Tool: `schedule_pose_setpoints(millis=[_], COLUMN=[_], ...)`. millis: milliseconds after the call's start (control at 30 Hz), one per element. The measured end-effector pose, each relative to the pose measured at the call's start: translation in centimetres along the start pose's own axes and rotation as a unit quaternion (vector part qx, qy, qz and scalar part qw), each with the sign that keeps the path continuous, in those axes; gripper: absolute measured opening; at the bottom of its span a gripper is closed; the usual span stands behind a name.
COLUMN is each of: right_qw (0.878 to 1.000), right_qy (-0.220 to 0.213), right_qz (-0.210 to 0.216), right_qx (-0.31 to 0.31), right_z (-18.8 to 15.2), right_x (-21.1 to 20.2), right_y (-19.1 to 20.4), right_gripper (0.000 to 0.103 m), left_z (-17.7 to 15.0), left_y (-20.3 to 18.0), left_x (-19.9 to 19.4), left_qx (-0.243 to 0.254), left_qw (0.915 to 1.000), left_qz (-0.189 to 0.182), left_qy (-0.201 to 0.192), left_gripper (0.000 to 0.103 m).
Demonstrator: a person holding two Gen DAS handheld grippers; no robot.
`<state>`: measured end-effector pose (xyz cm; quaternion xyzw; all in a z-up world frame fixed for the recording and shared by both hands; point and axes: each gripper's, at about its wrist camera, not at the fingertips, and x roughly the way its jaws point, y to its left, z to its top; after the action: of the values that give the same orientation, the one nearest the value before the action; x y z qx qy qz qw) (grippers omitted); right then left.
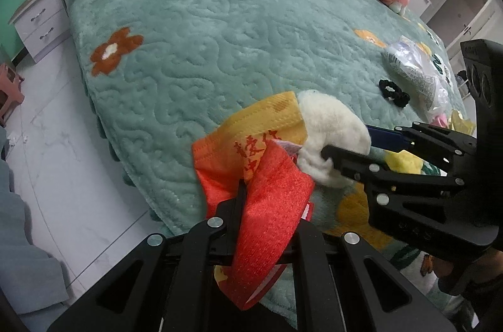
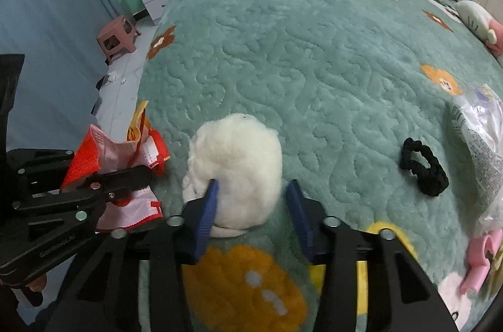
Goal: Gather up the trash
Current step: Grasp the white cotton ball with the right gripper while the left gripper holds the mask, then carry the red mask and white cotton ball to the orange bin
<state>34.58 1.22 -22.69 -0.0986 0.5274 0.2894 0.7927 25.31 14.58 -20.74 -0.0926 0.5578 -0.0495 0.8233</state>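
Left hand-held gripper clamped red-orange masks. Right hand-held gripper open, straddling white cotton wad near bed foot edge. We judged grasp step underway; next needed closing.

Red Chinese characters (illegible) mark the orange bag.

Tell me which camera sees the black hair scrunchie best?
The right wrist view. There the black scrunchie lies whole and large on the green blanket, its ring shape plain. In the left wrist view the scrunchie is smaller, off to the side by the crumpled plastic wrapper.
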Motion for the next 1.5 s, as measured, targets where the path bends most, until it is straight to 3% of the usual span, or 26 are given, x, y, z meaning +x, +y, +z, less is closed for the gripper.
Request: schedule_pose_setpoints(millis=[67, 167, 367, 567, 800, 967, 1100, 1200, 1333, 1500], right_qw=[1.0, 1.0, 1.0, 0.997, 0.99, 0.978, 0.962, 0.944, 0.919, 0.877], right_qy=[0.0, -0.005, -0.029, -0.067, -0.121, -0.153, -0.173, -0.189, -0.201, -0.21], right_qz=[0.0, -0.001, 0.008, 0.006, -0.018, -0.055, -0.086, -0.118, -0.152, -0.195], right_qx=[-0.009, -0.017, 0.004, 0.027, 0.072, 0.131, 0.194, 0.243, 0.302, 0.385], right_z=[0.0, 0.1, -0.3, -2.6, -8.6, -14.9, -20.6, -25.6, -31.9, -40.6], right_x=[0.1, 0.1, -2.7, -8.9, -18.1, -23.9, -27.7, -30.6, -33.5, -36.7], right_y=[0.1, 0.3, -0.2, -0.9, -2.4, -5.3, -8.4, -10.5, -12.7, -15.5], right_gripper=[0.018, 0.01, 0.009, 0.009, 0.009, 0.009, 0.009, 0.009, 0.009, 0.009], left_z=[0.0, 0.0, 0.0, -0.4, -2.1, -4.3, -6.5, -8.3, -11.5, -15.5], left_y=[0.0, -0.2, -1.3, -4.7, -11.8, -18.8, -25.2, -30.3, -37.6, -44.8], left_x=[0.2, 0.2, -1.3, -4.8, -8.7, -10.2, -10.3, -10.3, -10.0, -8.8], left_qx=[0.002, 0.003, 0.011, 0.041, 0.107, 0.181, 0.251, 0.305, 0.382, 0.457], left_qw=[1.0, 1.0, 0.9999, 0.9984, 0.9916, 0.9793, 0.9621, 0.9443, 0.9121, 0.8722], left_qz=[0.002, 0.005, 0.009, 0.003, -0.022, -0.054, -0.082, -0.109, -0.143, -0.174], left_qy=[0.002, 0.003, -0.008, -0.038, -0.068, -0.074, -0.067, -0.059, -0.044, -0.011], left_gripper=[0.009, 0.009, 0.009, 0.009, 0.009, 0.009, 0.009, 0.009, 0.009, 0.009])
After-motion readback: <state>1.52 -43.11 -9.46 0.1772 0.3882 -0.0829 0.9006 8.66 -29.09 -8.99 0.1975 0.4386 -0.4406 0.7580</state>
